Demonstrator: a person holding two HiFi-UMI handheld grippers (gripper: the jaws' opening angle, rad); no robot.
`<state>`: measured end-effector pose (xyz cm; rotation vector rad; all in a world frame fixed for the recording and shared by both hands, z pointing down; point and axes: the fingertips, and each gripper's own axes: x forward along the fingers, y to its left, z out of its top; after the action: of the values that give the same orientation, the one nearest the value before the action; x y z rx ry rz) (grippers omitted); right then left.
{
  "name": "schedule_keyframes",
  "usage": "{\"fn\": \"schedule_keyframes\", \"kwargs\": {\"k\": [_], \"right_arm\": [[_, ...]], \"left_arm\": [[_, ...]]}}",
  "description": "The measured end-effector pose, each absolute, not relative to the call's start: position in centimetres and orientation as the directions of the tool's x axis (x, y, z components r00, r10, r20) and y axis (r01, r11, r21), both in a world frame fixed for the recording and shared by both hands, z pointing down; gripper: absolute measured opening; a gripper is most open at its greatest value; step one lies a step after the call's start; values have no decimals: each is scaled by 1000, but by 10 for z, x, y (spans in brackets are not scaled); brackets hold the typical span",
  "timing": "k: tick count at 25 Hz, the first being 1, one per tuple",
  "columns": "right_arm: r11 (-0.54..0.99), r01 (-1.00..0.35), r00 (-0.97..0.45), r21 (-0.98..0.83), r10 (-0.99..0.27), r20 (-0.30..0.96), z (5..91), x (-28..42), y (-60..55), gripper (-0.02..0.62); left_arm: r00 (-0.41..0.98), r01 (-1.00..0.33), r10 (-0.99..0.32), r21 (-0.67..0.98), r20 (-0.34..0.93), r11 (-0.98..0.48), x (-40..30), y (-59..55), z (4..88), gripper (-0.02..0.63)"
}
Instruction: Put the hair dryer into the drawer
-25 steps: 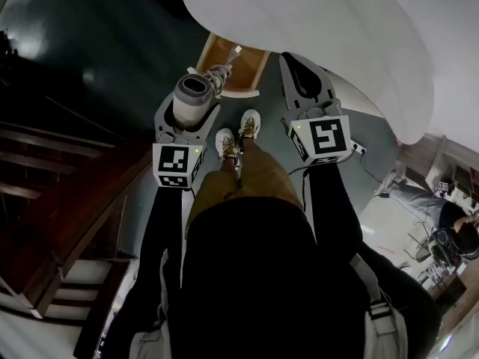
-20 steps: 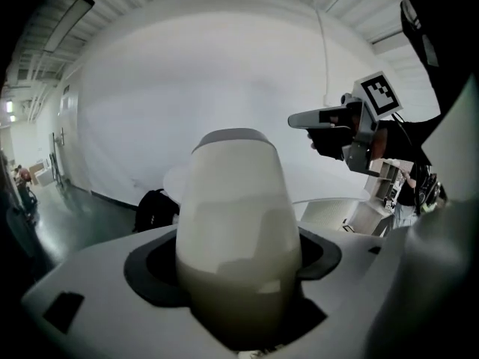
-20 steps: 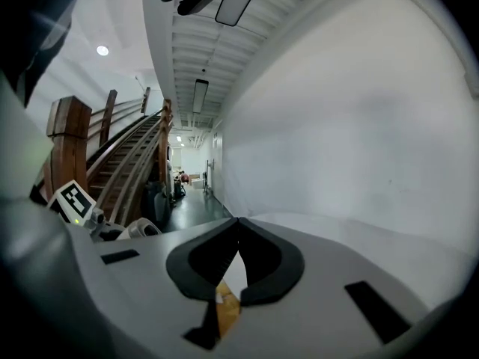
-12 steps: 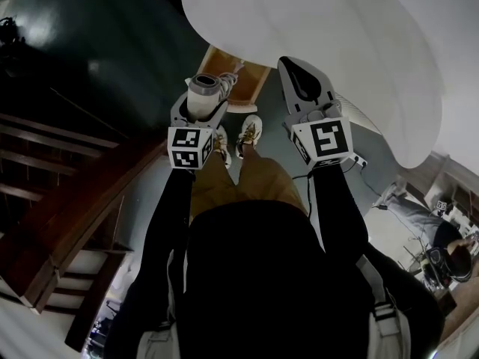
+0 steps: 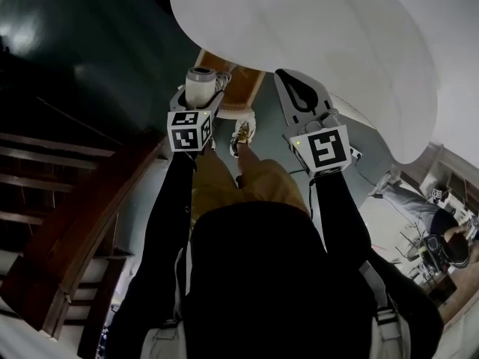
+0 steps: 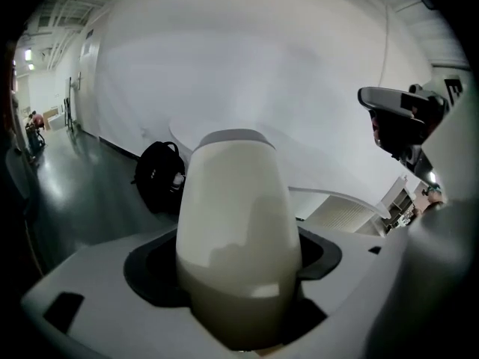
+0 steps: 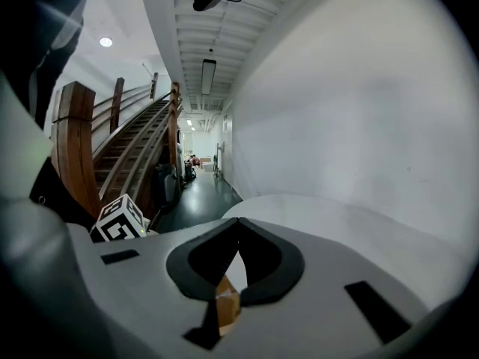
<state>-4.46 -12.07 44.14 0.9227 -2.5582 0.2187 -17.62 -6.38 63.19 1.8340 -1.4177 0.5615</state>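
Cream-white plastic hair dryer (image 6: 236, 223) is clamped in the left gripper (image 5: 202, 88), over the open wooden drawer (image 5: 243, 88). The right gripper (image 5: 293, 88) is closed and empty. Probably best to lower it slowly and clear the drawer's rim before letting go.

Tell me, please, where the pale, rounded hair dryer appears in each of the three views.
Head view: upper centre-left, the pale rounded hair dryer stands in the left gripper.
Left gripper view: dead centre, the hair dryer clamped between the jaws.
Right gripper view: not in it.
Shared landmark: the left gripper's black-and-white marker cube, in the head and right gripper views.
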Motion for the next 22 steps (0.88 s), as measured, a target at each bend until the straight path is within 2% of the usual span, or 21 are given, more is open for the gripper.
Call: {"fn": "schedule_keyframes", "kwargs": {"k": [9, 15, 22], "right_arm": [[754, -657, -696, -22, -594, 404, 440, -51, -125, 26], [745, -666, -685, -28, -598, 416, 444, -51, -129, 26], [740, -672, -678, -27, -599, 426, 446, -47, -129, 26]], "left_arm": [[381, -923, -534, 346, 755, -170, -164, -82, 662, 385], [388, -921, -441, 353, 809, -163, -161, -79, 682, 385], [429, -902, -388, 408, 816, -140, -157, -91, 688, 385]]}}
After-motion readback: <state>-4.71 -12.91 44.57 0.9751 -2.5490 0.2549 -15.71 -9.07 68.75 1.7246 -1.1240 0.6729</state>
